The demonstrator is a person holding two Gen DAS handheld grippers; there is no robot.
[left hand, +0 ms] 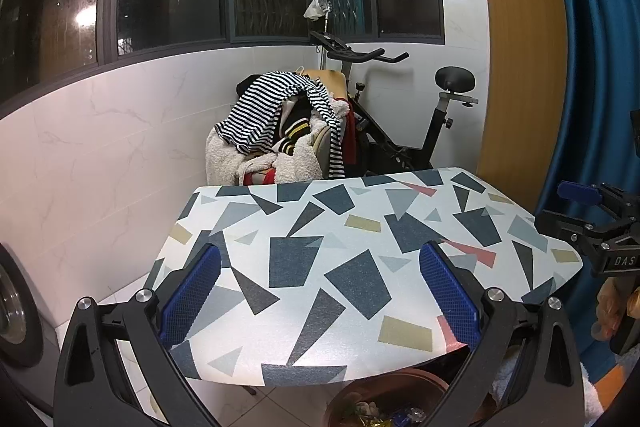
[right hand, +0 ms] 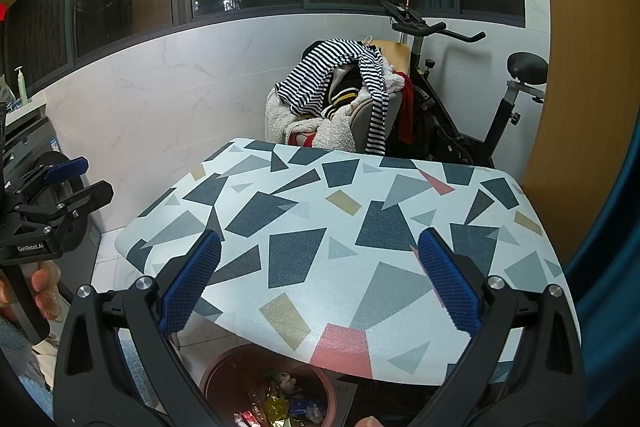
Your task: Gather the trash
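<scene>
A brown round bin [right hand: 224,375] stands on the floor under the near edge of the patterned table [right hand: 340,227]; wrappers and other trash [right hand: 280,403] lie inside it. The bin also shows in the left wrist view [left hand: 384,387]. My left gripper [left hand: 320,283] is open and empty above the table [left hand: 320,227]; it shows from the side in the right wrist view [right hand: 86,181]. My right gripper [right hand: 320,283] is open and empty above the table's near edge; it shows at the right in the left wrist view [left hand: 588,203]. No trash shows on the tabletop.
A chair piled with striped and fleece clothes [left hand: 276,131] stands behind the table. An exercise bike [left hand: 420,123] stands at the back right. A washing machine [left hand: 16,311] is at the left. A blue curtain [left hand: 592,67] hangs at the right.
</scene>
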